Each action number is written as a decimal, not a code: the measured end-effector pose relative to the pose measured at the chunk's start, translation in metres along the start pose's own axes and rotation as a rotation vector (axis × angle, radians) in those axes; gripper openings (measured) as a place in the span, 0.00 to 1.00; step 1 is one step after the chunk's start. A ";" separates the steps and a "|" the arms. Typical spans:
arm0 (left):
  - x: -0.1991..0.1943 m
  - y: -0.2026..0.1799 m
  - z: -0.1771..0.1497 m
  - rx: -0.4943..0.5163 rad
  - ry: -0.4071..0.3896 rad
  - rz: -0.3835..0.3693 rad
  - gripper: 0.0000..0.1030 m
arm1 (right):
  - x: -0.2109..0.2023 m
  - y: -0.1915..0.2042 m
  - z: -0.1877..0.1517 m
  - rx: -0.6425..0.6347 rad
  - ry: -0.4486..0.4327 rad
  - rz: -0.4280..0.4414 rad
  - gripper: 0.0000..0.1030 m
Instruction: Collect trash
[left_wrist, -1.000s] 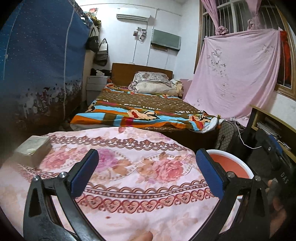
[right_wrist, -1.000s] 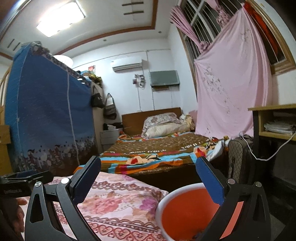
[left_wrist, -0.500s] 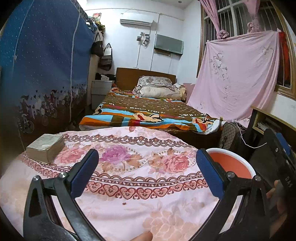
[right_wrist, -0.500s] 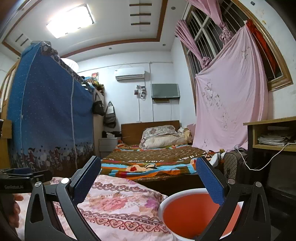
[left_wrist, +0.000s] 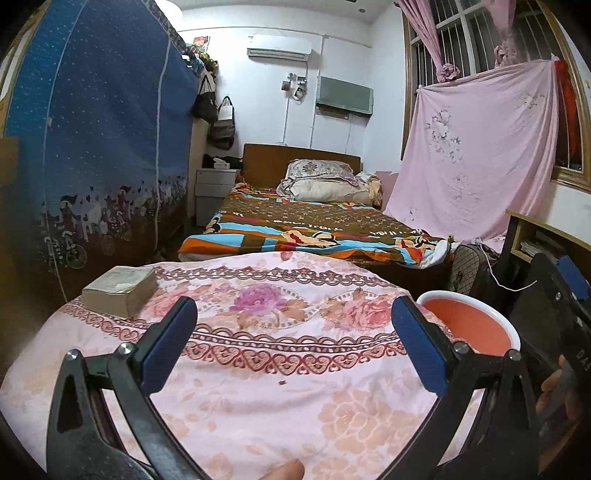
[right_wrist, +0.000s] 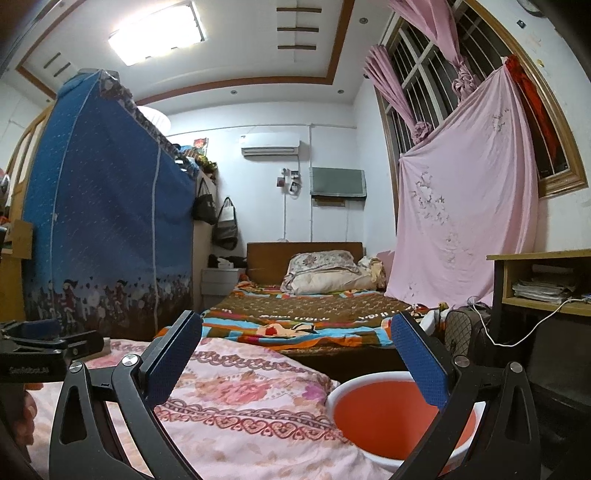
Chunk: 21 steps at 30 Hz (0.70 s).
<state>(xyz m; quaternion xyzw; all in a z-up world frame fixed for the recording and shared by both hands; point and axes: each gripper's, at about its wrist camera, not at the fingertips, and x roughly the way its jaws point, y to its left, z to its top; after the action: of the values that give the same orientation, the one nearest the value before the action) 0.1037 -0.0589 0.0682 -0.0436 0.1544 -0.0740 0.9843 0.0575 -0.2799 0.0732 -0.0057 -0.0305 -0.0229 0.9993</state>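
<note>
A floral cloth (left_wrist: 258, 387) is covering the worktop, a book (left_wrist: 120, 290) lying at its far left. Both the left gripper (left_wrist: 293, 347) and right gripper (right_wrist: 295, 360) are hovering spread apart and empty, the right above an orange bin (right_wrist: 388, 417)

The table (left_wrist: 258, 387) lies under and ahead of the left gripper (left_wrist: 291, 339); a box (left_wrist: 120, 291) sits on it to that gripper's far left; the bin (left_wrist: 472, 325) stands off the table's edge to its right, just left of the right gripper (left_wrist: 565, 314); from the right gripper (right_wrist: 295, 354) the bin (right_wrist: 388, 417) is below and ahead, the table (right_wrist: 240, 424) to its left; the bed (left_wrist: 306, 229) lies beyond the table; a wardrobe (left_wrist: 92, 147) stands left of the bed, a desk (right_wrist: 546, 284) on the right.
</note>
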 end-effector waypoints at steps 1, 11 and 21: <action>-0.002 0.001 -0.001 -0.001 -0.001 0.002 0.89 | -0.001 0.001 0.000 0.001 0.002 0.001 1.00; -0.019 0.012 -0.008 0.004 -0.020 0.023 0.89 | -0.015 0.020 -0.003 0.001 0.023 0.021 1.00; -0.037 0.027 -0.022 0.002 -0.024 0.044 0.89 | -0.027 0.038 -0.011 -0.009 0.067 0.041 1.00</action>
<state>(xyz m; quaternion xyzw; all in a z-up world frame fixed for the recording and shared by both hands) 0.0658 -0.0281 0.0556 -0.0400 0.1433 -0.0519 0.9875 0.0333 -0.2408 0.0598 -0.0099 0.0034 -0.0027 0.9999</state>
